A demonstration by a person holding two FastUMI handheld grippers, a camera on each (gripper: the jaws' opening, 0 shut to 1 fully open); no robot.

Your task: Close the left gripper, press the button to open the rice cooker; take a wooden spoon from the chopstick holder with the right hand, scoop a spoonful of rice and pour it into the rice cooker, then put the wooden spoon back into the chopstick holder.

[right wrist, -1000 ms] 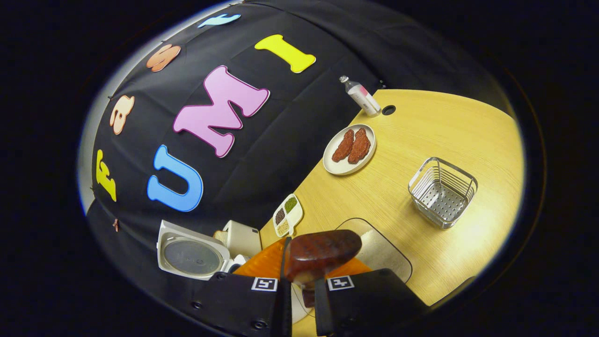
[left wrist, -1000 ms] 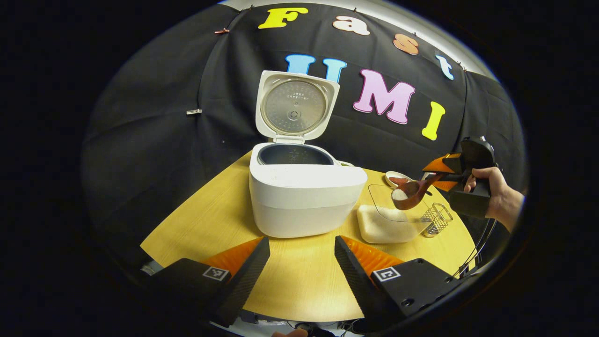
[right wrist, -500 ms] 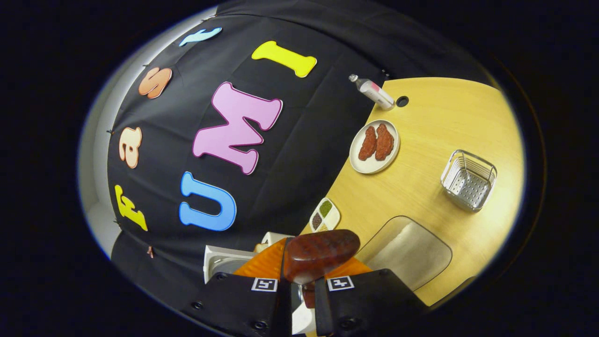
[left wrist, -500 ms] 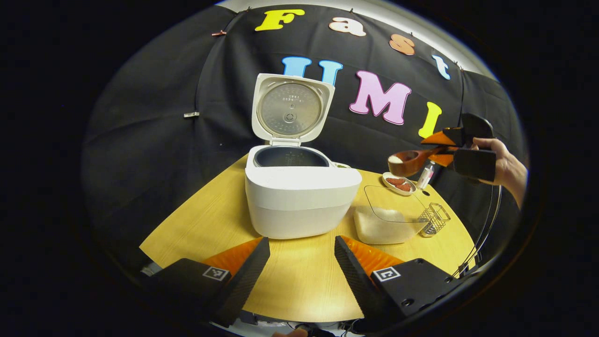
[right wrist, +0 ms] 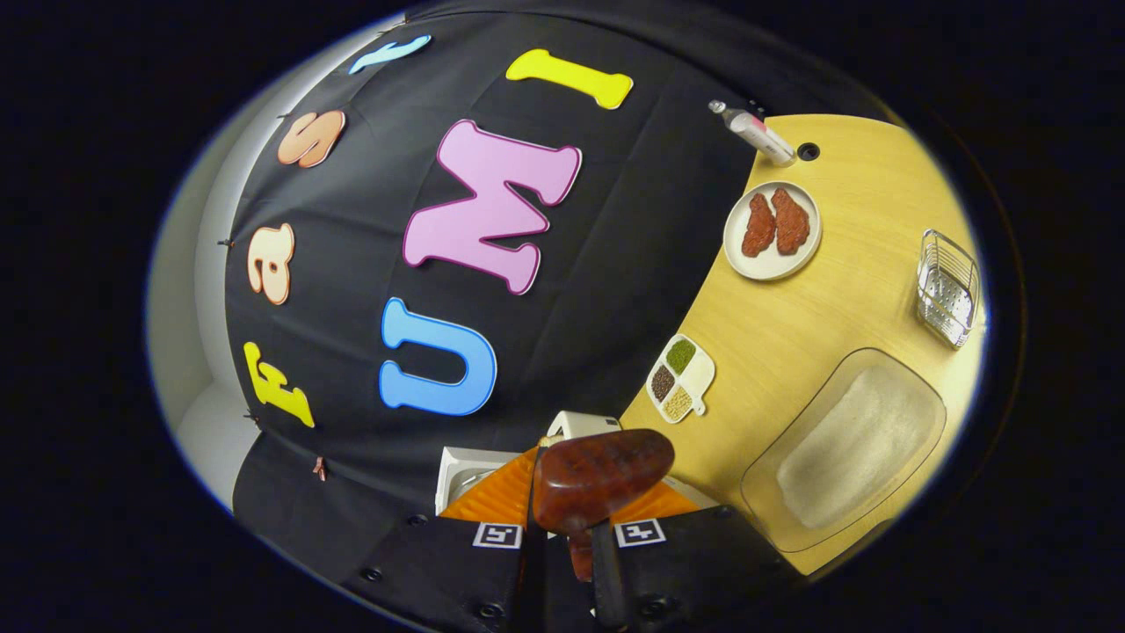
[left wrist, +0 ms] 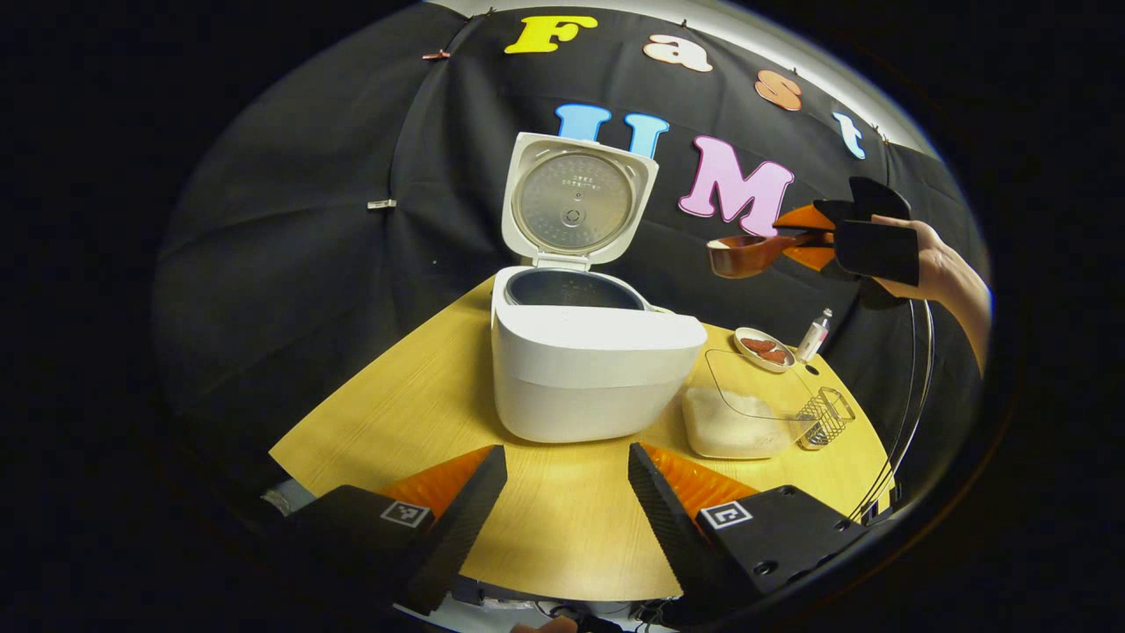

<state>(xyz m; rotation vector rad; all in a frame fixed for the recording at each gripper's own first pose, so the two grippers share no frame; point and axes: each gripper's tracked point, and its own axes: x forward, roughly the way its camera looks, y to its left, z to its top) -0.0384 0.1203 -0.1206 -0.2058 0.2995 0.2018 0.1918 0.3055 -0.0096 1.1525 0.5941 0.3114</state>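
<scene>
Left gripper view, my left fingers: the left gripper (left wrist: 567, 492) hangs low over the near edge of the worktop (left wrist: 422, 413), fingers spread with nothing between them. I judge it is parked here so it stays out of the spoon's path.
Left gripper view, rice cooker: the rice cooker (left wrist: 589, 369) stands just ahead of my fingers, lid up, so the button press looks done and the pot is open for pouring.
Left gripper view, spoon: the right gripper (left wrist: 813, 237) is high up and off to the right of my fingers, pinching the wooden spoon (left wrist: 743, 255) by its handle, bowl kept level, I judge so the rice stays in. It is not yet above the pot.
Left gripper view, rice tub and holder: the rice container (left wrist: 738, 422) sits right of the cooker, with the wire chopstick holder (left wrist: 824, 418) just beyond it.
Left gripper view, hard to see: from this low angle I cannot tell whether rice lies in the spoon bowl or in the pot.
Right gripper view, my right fingers: pressed onto the spoon's handle (right wrist: 580, 549); the underside of its bowl (right wrist: 602, 479) blocks what is straight ahead.
Right gripper view, cooker: a white corner (right wrist: 466, 470) peeks out from behind my fingers, mostly hidden.
Right gripper view, below: the rice container (right wrist: 848, 448) lies right of my fingers, the holder (right wrist: 949, 286) farther right.
</scene>
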